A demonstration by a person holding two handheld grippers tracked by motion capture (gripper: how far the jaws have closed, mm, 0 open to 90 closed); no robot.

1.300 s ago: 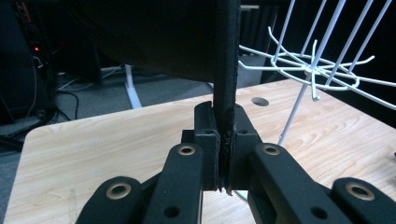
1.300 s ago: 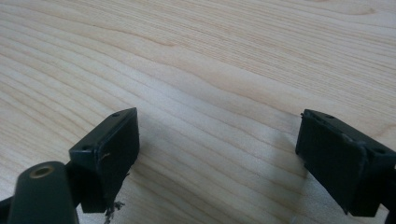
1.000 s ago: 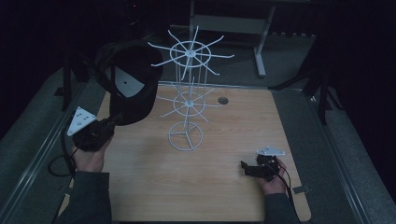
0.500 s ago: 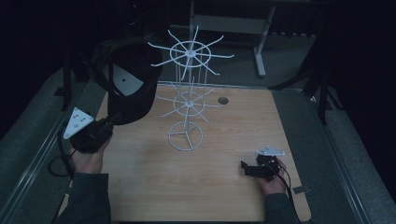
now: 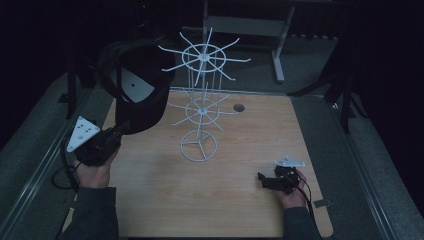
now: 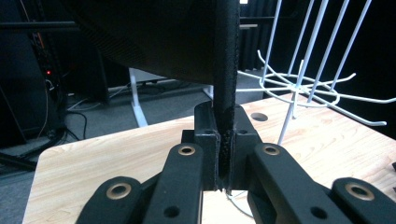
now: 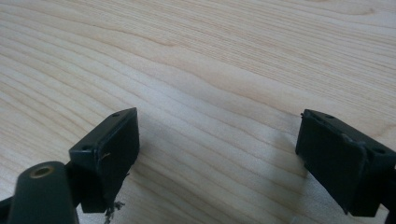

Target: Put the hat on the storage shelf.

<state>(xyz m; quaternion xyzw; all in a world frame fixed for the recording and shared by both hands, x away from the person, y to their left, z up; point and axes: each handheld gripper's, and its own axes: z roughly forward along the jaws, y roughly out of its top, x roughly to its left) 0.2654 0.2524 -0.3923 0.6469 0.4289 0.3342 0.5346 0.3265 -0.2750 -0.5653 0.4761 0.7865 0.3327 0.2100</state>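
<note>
A black cap (image 5: 137, 85) hangs in the air at the left, lifted above the table with a pale patch showing on it. My left gripper (image 5: 120, 131) is shut on its brim (image 6: 226, 70), which stands edge-on between the pads. The cap's crown is just left of the upper ring of a white wire rack (image 5: 202, 100); whether they touch I cannot tell. The rack's arms (image 6: 299, 84) spread out to the right in the left gripper view. My right gripper (image 5: 262, 180) rests low on the wooden table (image 7: 210, 70) at the front right, open with nothing between its jaws.
The rack's round base (image 5: 198, 146) stands mid-table, and a small round hole (image 5: 238, 107) lies behind it. Dark padded borders (image 5: 320, 130) flank the table. A metal stand leg (image 5: 277, 55) rises beyond the far edge.
The left gripper and the cap have shifted only slightly, the cap turning a little. The right gripper has stayed where it was.
</note>
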